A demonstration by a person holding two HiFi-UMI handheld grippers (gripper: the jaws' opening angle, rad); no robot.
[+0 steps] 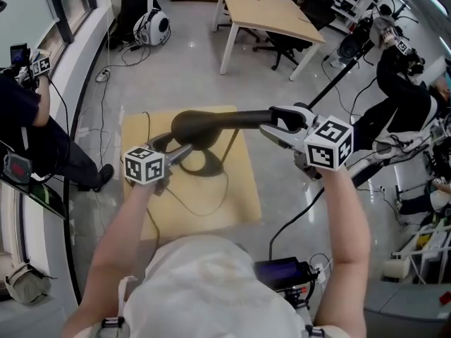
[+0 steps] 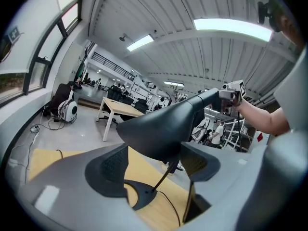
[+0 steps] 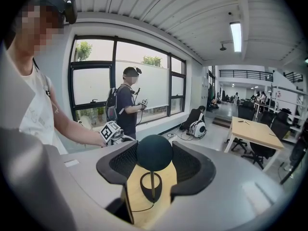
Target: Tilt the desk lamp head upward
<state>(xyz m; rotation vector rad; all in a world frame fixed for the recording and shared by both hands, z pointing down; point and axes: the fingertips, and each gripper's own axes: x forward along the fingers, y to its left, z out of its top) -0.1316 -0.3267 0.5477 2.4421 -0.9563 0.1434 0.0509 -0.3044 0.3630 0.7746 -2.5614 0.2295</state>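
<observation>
Grey floor fills a large workshop, with a pale wooden desk [image 1: 271,13] standing farther back and a person [image 3: 126,105] by the tall windows. Directly below the camera wearer sits a small low table [image 1: 236,203] with a light wood top.

On that table stands a black desk lamp. Its flat base [image 2: 139,196] rests on the wood, and a thin stem [image 2: 162,178] rises from it at a slant to the lamp head [image 1: 211,124]. The lamp head is a long dark piece held roughly level above the table, broad and rounded at its left end in the head view and narrowing toward the right.

The left gripper [image 1: 176,150] comes in from the left and reaches the broad end. In the left gripper view that end fills the gap between the two jaws, and the ribbed pads [image 2: 108,170] close on it from either side.

The right gripper [image 1: 273,125] comes in from the right and takes the narrow end. In the right gripper view the lamp head shows end-on as a dark round shape seated between the pads [image 3: 124,165], touching both, with the jaws held fairly wide around it. The stem and base show below, through the gap.

Both forearms stretch forward over the table, and a marker cube tops each gripper.
</observation>
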